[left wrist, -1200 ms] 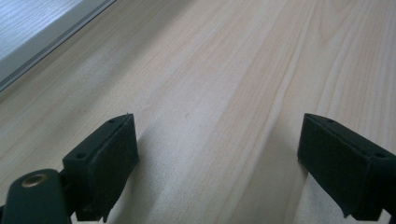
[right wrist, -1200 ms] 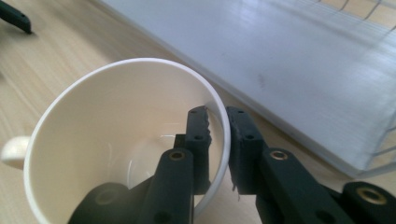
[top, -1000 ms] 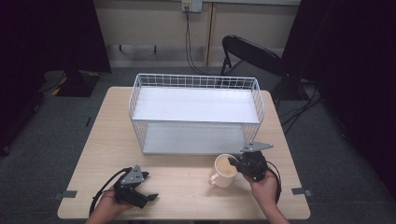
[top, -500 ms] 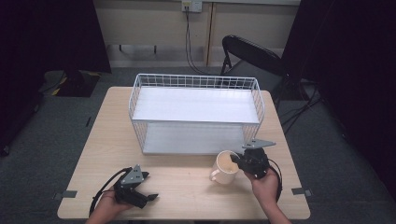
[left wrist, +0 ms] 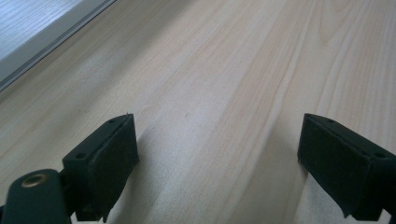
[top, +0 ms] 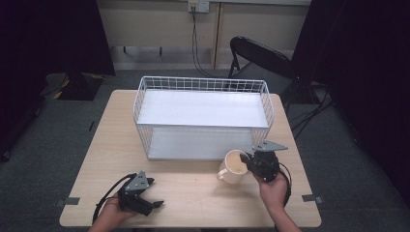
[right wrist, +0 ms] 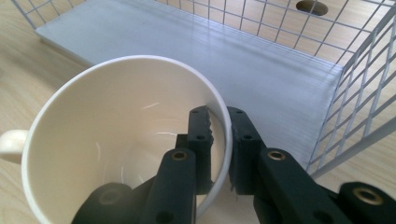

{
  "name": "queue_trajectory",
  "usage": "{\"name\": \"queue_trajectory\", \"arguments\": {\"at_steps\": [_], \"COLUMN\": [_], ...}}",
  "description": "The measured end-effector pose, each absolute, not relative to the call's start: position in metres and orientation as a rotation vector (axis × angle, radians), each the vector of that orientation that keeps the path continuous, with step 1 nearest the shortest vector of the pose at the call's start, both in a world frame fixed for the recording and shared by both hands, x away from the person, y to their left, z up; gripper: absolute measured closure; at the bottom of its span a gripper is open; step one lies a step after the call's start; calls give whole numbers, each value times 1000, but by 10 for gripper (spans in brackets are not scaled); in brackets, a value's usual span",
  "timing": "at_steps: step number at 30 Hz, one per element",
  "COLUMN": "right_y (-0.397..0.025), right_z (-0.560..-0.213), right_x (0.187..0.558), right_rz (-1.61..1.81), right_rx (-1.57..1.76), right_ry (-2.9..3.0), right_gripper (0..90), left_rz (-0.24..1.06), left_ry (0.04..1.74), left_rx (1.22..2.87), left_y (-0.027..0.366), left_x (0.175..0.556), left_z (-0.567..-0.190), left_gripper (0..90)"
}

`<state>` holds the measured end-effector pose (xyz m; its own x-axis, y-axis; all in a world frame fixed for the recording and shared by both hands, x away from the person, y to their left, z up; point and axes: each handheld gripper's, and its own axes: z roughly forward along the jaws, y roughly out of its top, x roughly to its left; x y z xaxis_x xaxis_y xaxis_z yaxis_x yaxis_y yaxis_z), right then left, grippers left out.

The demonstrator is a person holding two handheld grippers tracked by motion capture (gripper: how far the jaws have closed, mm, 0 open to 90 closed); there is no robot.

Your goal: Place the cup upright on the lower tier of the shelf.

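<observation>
A cream mug (top: 232, 166) hangs tilted just in front of the white wire shelf rack (top: 203, 116), lifted off the table. My right gripper (top: 247, 162) is shut on its rim; in the right gripper view the mug (right wrist: 116, 140) is empty, its handle at the left, and one jaw is inside the wall, the other outside, with the right gripper (right wrist: 219, 128) pinching the rim. At the table's near left my left gripper (top: 155, 204) rests low and open. In the left gripper view the left gripper (left wrist: 217, 154) has only bare wood between its fingers.
The rack has an upper white board and a lower board (right wrist: 224, 60) open at the front, with wire sides (right wrist: 359, 93). The wooden table (top: 193, 198) spreads between the hands. A black chair (top: 261, 58) stands behind the table.
The mug has risen slightly and moved a little toward the rack in my right gripper. The left gripper has stayed put.
</observation>
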<state>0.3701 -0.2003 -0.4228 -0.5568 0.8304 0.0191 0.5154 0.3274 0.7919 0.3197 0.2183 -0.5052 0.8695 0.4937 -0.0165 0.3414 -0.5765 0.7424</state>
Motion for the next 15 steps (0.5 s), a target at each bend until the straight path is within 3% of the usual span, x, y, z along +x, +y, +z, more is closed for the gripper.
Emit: {"name": "queue_trajectory", "arguments": {"at_steps": [15], "right_y": [-188], "right_z": [-422], "right_x": [377], "right_rz": [1080], "right_rx": [1187], "right_ry": [2104], "right_gripper": [816], "left_rz": [245], "left_ry": [599], "left_rx": [2239], "left_y": [218], "left_x": [320], "left_z": [-505], "left_gripper": [116]}}
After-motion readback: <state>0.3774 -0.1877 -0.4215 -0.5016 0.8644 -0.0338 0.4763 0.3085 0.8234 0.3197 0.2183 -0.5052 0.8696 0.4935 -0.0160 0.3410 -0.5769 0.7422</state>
